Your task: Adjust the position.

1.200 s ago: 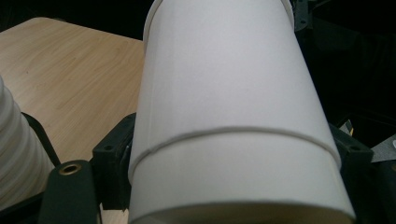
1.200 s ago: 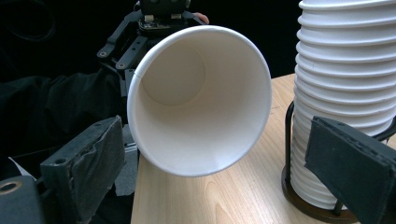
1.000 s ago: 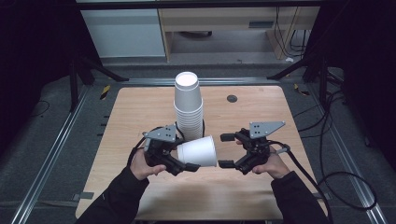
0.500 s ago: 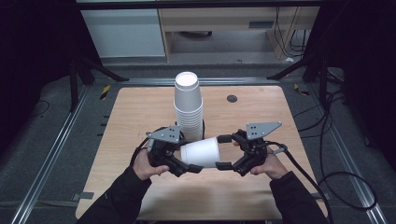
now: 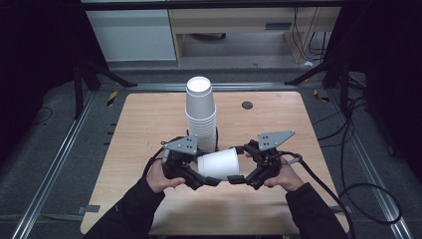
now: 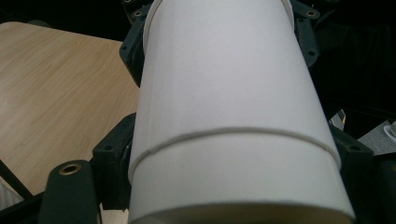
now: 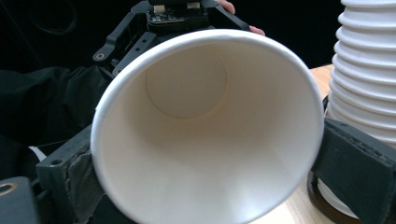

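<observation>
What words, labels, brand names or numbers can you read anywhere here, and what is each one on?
None can be read.
Held paper cup: plain white outside, and blank inside in the right gripper view.
Stack of cups: plain white, no print.
Grey plates on the left hand-held gripper and right hand-held gripper: holes, no lettering.
Circuit board on the far gripper: markings too small to read.
Table: bare wood, no label.

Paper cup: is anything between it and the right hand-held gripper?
Nothing visible. The paper cup's rim sits between the jaws of the right hand-held gripper, which have just been opening. The left hand-held gripper grips its base end.
</observation>
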`<state>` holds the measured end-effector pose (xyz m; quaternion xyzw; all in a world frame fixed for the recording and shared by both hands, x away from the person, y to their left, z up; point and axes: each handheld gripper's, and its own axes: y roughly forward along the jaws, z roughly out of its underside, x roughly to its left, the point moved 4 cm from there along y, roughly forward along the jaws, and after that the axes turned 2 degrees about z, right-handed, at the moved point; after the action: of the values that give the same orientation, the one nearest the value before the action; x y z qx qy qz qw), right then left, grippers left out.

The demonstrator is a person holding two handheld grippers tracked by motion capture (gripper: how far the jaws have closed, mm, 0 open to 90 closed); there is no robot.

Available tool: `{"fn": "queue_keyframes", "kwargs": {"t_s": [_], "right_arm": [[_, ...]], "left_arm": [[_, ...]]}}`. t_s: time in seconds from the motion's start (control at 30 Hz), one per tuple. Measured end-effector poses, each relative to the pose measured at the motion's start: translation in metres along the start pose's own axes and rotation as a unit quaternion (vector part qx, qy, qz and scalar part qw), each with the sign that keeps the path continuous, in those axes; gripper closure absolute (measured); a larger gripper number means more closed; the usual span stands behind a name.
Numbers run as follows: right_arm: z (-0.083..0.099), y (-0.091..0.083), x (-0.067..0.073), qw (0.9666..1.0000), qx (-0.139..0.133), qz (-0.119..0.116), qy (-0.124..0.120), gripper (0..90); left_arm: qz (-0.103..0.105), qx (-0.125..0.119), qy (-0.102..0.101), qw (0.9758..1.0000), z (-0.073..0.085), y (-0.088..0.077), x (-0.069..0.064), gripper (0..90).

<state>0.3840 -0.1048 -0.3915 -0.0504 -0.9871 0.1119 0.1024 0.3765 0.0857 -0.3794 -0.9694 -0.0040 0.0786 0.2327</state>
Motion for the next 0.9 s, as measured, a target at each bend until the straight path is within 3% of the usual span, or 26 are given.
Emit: {"fn": "queue_keyframes", "kwargs": {"t_s": [0.9], "right_arm": [[0.0047, 0.0095, 0.0015, 0.9999, 0.010, -0.007, -0.011, 10.1]], "left_arm": [[0.007, 0.009, -0.003, 0.9999, 0.0028, 0.0055, 0.0005, 22.0]]}}
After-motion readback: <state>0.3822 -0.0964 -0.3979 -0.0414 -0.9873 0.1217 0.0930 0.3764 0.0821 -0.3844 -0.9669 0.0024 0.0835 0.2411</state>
